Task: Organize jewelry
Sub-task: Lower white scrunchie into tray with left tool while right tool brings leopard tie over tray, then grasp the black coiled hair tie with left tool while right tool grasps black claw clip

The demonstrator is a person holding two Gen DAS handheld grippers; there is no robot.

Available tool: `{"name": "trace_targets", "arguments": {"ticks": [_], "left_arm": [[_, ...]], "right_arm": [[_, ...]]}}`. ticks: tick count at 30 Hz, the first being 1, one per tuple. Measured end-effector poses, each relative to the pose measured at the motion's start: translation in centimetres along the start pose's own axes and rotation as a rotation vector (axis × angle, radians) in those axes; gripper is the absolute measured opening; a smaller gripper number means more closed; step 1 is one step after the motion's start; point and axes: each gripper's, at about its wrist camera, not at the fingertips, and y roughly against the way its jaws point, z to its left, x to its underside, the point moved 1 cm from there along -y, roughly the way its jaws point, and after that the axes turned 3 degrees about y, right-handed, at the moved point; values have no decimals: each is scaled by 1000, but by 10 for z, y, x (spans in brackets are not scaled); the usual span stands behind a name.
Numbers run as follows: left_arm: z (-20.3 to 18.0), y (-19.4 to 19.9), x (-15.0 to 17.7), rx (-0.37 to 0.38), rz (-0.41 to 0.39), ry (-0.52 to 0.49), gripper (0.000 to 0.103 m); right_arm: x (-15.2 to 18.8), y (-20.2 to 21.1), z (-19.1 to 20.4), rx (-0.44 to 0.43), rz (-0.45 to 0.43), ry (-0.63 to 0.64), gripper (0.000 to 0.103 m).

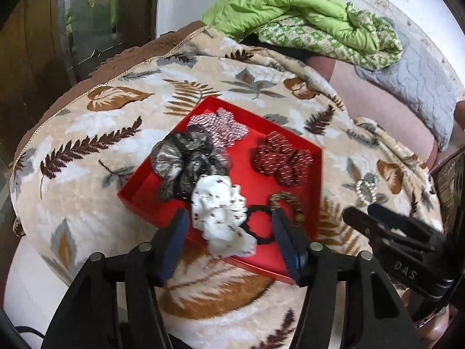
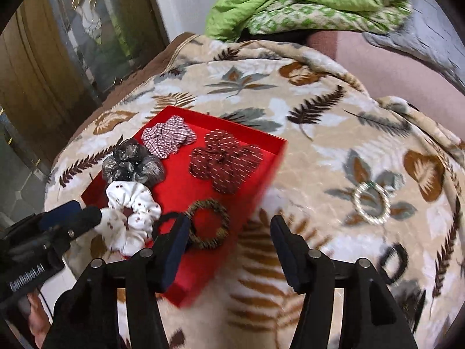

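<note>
Left gripper (image 1: 229, 232): jaws spread wide, nothing held; poised over near edge of red tray (image 1: 136, 186), white scrunchie (image 1: 221, 218) between the fingers.
Right gripper (image 2: 229, 238): likewise wide apart and empty; left finger over tray's near corner, right finger over blanket (image 2: 319, 133).
Step in hand: judged mid-sort, most pieces already in the tray, two still out.
Next move: probably right gripper reaching to beaded ring (image 2: 372, 203), well apart from tray, closing on its thin rim.
Also outside: dark ring (image 2: 392, 264), blurred, near the beaded one.
Tray contents: grey sheer scrunchie (image 1: 186, 163), checked scrunchie (image 1: 223, 128), dark red dashed scrunchie (image 1: 284, 160), black hair tie (image 1: 258, 224), woven brown bangle (image 2: 207, 224).
Textures: gathered soft cloth, stiff flat card tray, plush leaf-print blanket.
Beyond: green quilt (image 1: 305, 14).
</note>
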Motion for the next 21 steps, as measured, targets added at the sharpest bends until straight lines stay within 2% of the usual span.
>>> {"name": "trace_targets", "arguments": {"ticks": [8,13,18,21], "left_arm": [[-39,14,13,25,2,-57,62],[-66,14,24,45,29,-101,62],[-93,12,36,60,45,-152,62],[-113,9,44,67,61,-192,62]], "right_arm": [[41,58,-69,51,-48,-110,65],[82,102,-135,142,-76,-212,67],[132,127,-199,238,-40,-343,73],[161,133,-229,249,-18,-432,73]]}}
